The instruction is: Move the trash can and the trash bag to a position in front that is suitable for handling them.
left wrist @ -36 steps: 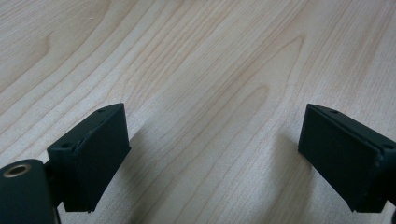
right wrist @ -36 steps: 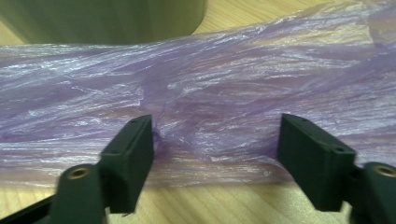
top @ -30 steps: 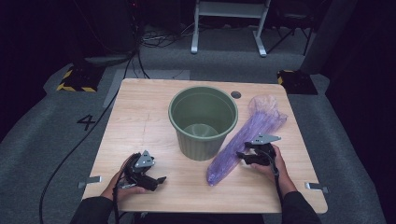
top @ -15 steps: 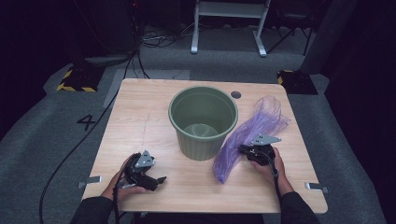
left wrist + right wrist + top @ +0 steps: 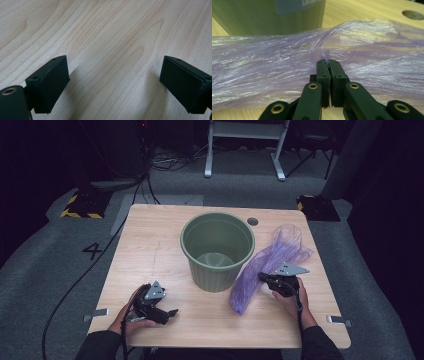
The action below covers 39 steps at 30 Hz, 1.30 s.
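A thin purple plastic bag (image 5: 267, 267) lies stretched along the table's right side, beside a green bin (image 5: 217, 249). My right gripper (image 5: 263, 278) has just closed its jaws on the bag's film. In the right gripper view the pads (image 5: 323, 72) meet on a pinched fold of the purple plastic bag (image 5: 287, 57), with the green bin (image 5: 269, 15) behind. My left gripper (image 5: 170, 312) rests on the table at the front left. Its jaws stand wide apart over bare wood (image 5: 110, 50), with nothing between them.
The wooden table (image 5: 150, 245) has a round cable hole (image 5: 252, 221) behind the bin. Beyond its edges lies grey floor with cables, yellow-black striped blocks (image 5: 80, 206) and a white stand's legs (image 5: 245, 150) at the back.
The right gripper's jaws have closed on the bag, and the bag's middle has bunched and lifted toward the gripper. The left hand has stayed put.
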### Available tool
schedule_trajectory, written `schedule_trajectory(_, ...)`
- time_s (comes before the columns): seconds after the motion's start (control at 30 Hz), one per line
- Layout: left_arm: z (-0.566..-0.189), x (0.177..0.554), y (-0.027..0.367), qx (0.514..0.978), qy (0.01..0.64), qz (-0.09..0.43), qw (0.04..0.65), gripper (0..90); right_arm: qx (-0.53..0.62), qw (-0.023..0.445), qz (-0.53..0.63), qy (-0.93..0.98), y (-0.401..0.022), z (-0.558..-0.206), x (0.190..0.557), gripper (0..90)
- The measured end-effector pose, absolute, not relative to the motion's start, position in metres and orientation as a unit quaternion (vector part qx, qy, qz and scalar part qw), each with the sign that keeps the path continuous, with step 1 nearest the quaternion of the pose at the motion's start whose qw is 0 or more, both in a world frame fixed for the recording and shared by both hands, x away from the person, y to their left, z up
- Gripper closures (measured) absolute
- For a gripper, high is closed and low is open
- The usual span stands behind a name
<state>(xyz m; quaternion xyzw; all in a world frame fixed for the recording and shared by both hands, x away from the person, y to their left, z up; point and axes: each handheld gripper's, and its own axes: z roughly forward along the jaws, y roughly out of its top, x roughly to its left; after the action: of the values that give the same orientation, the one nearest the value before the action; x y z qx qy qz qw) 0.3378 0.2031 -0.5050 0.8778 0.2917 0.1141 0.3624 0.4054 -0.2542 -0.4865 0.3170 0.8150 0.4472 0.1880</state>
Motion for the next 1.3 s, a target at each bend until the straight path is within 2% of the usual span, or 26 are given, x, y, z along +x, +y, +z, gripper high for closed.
schedule_trajectory(0.4,-0.505,0.338,0.203,0.878,0.292,0.114,0.362,8.5,0.306,0.188,0.463,0.810,-0.251,-0.480,0.403,88.3)
schedule_trajectory(0.5,-0.505,0.337,0.203,0.878,0.291,0.115,0.363,8.7,0.292,0.174,0.452,0.825,-0.244,-0.483,0.403,82.5)
schedule_trajectory(0.67,-0.505,0.337,0.203,0.878,0.292,0.115,0.363,8.7,0.276,0.164,0.449,0.834,-0.231,-0.485,0.399,87.0)
schedule_trajectory(0.93,-0.505,0.337,0.203,0.877,0.292,0.117,0.363,8.9,0.247,0.146,0.433,0.854,-0.201,-0.489,0.388,87.0)
schedule_trajectory(1.07,-0.505,0.337,0.204,0.878,0.292,0.117,0.361,9.0,0.229,0.138,0.429,0.863,-0.188,-0.489,0.380,78.4)
schedule_trajectory(1.1,-0.505,0.336,0.204,0.878,0.291,0.117,0.361,9.0,0.225,0.135,0.429,0.865,-0.186,-0.488,0.378,72.3)
schedule_trajectory(1.13,-0.505,0.336,0.204,0.878,0.292,0.117,0.361,9.0,0.220,0.131,0.428,0.867,-0.186,-0.486,0.375,60.5)
schedule_trajectory(1.17,-0.505,0.336,0.204,0.878,0.292,0.117,0.361,9.0,0.214,0.128,0.432,0.867,-0.187,-0.485,0.374,54.3)
schedule_trajectory(1.2,-0.505,0.336,0.204,0.878,0.292,0.117,0.361,9.0,0.214,0.128,0.432,0.867,-0.187,-0.485,0.374,54.3)
schedule_trajectory(1.3,-0.505,0.337,0.204,0.878,0.292,0.117,0.361,9.0,0.205,0.127,0.436,0.867,-0.194,-0.479,0.369,39.7)
